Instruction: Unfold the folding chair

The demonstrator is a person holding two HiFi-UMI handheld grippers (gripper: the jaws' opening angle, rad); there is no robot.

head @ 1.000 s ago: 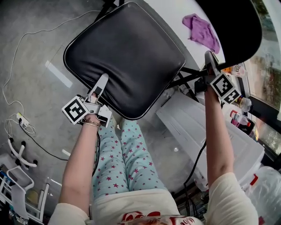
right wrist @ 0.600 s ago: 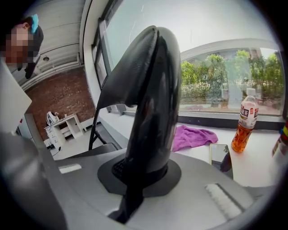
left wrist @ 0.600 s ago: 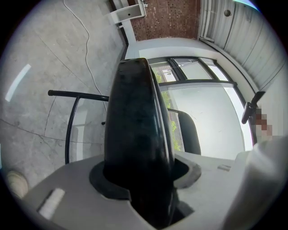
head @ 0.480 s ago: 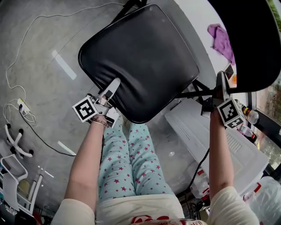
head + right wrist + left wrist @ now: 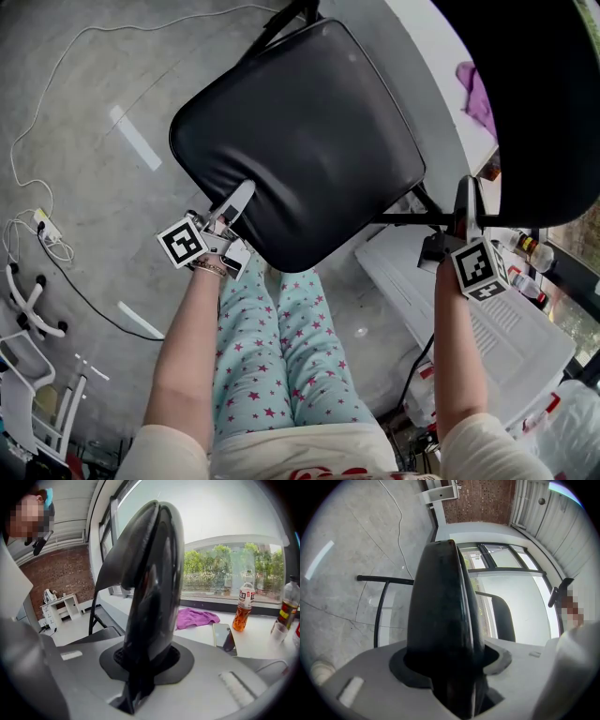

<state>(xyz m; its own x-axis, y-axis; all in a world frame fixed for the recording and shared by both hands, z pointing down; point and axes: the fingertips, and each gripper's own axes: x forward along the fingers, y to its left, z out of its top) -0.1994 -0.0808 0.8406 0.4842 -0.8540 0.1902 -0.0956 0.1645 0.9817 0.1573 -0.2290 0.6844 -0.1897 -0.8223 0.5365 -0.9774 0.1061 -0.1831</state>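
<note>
- Where the jaws of the left gripper [image 5: 242, 194] come together, they are clamped on the near edge of the black padded seat [image 5: 309, 141]. The seat fills the gap between them in the left gripper view.
- On the right gripper [image 5: 466, 187] the jaws have just been opening a little. The rim of the black backrest [image 5: 544, 103] stands between them and lies against the dark pad of one jaw.
- Each gripper is held in one of the person's hands, arms stretched forward, with the marker cubes turned up toward the head camera.
- Seat and backrest belong to the folding chair [image 5: 366, 122], which stands on the grey concrete floor [image 5: 84, 84]. It is right in front of the person's legs [image 5: 272, 366] in star-print trousers.
- The seat is swung out from the backrest with its broad face turned up. A thin black frame tube [image 5: 403, 220] runs from under it toward the right gripper.
- Beyond the chair is a white desk [image 5: 417, 47] carrying a purple cloth [image 5: 476, 94]. The right gripper view also shows a phone [image 5: 224, 641] and a drink bottle [image 5: 243, 606] on it by the window.
- A white plastic case [image 5: 506, 328] lies beside the right arm.
- A white cable [image 5: 399, 531] trails over the floor.
</note>
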